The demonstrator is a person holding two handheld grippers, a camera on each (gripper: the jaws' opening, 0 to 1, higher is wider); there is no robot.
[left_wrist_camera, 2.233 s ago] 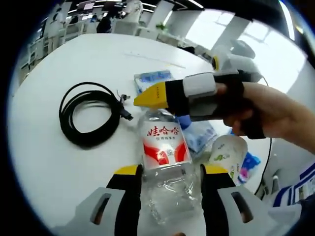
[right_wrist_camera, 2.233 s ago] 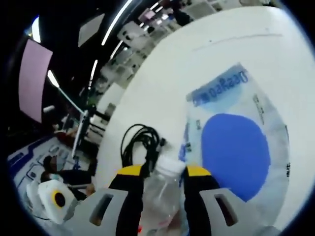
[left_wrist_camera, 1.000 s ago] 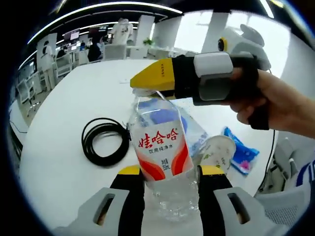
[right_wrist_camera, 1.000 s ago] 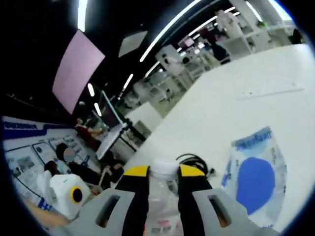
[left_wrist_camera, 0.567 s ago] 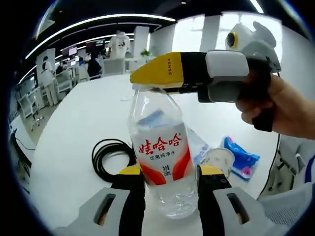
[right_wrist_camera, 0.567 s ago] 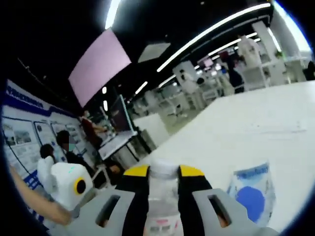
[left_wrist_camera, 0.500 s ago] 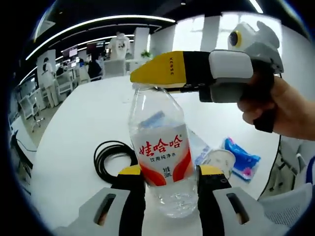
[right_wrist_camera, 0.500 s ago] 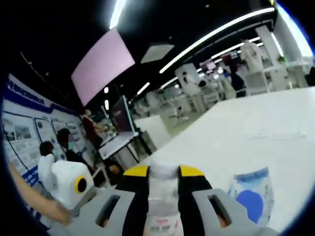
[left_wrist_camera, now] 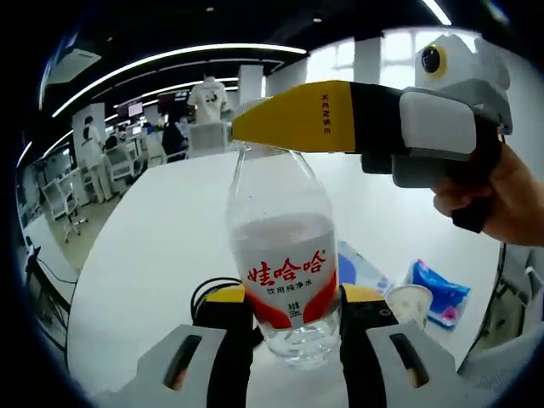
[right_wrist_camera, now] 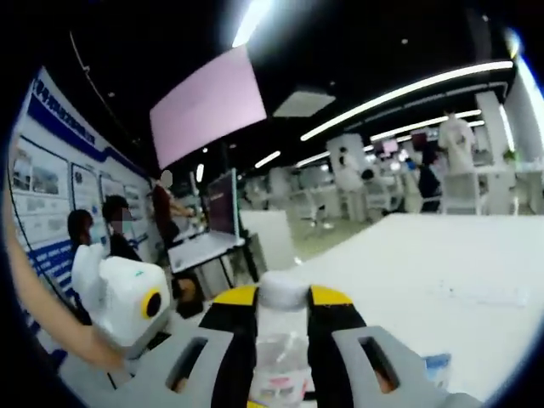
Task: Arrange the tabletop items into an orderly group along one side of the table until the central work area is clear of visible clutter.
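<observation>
We see the water bottle [left_wrist_camera: 283, 272] upright and lifted off the white surface [left_wrist_camera: 153, 263], gripped at 2 places. Our left claw [left_wrist_camera: 287, 308] pinches its lower body, 1 jaw on each side just below the red-and-white label; the bottle's base sits between the jaws and is partly hidden by them. Our right claw [left_wrist_camera: 255, 129] comes in from 3 o'clock in the left gripper view, pressed on the bottle's top, so the cap is covered there. In the right gripper view the white cap [right_wrist_camera: 283, 291] shows between that claw's yellow-tipped jaws [right_wrist_camera: 283, 299], which squeeze the neck; the bottle's body below is blurred and cut off at the bottom edge.

Behind the bottle at 7 o'clock a black cable [left_wrist_camera: 206, 291] peeks out, mostly hidden. At 4 o'clock lie a clear plastic pack [left_wrist_camera: 364, 268], a white cup [left_wrist_camera: 410, 302] and a blue packet [left_wrist_camera: 440, 285], all partly cut off. A hand [left_wrist_camera: 501, 204] holds the right claw's grip.
</observation>
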